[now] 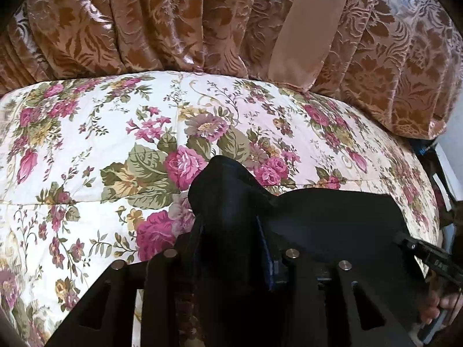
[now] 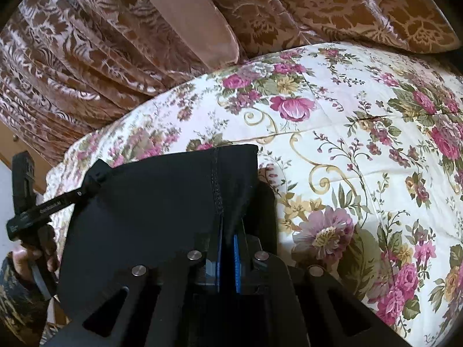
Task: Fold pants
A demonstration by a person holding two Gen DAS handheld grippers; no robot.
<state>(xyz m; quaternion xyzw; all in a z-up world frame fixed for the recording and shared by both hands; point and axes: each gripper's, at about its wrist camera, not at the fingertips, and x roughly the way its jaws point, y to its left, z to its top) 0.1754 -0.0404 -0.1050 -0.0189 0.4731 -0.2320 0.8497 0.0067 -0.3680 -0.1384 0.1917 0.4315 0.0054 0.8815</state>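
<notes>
in the left wrist view, the floral bedspread (image 1: 86, 121) covers the bed from the left edge across to the right, with brown patterned curtains (image 1: 144, 23) hanging behind it. low in the middle, the left tongs (image 1: 231, 231) are clamped on a bunched corner of the black pants (image 1: 318, 217), which rises in a peak over them. from there the fabric stretches as a dark band to the right, just above the bedspread. at the far right the right tongs (image 1: 405, 241) pinch the other end of that edge, and a hand (image 1: 434, 309) shows below them.

in the right wrist view, a hand (image 2: 26, 257) at the far left holds the left tongs (image 2: 97, 179), which bite the pants' (image 2: 159, 202) left corner. the black cloth spreads rightward, a stitched seam (image 2: 217, 179) running down its middle. the right tongs (image 2: 228, 240) are fully closed on the cloth near that seam, blue pads (image 2: 237, 257) showing at the pinch. to the right the floral bedspread (image 2: 361, 144) lies bare, the curtains (image 2: 86, 43) above it.
</notes>
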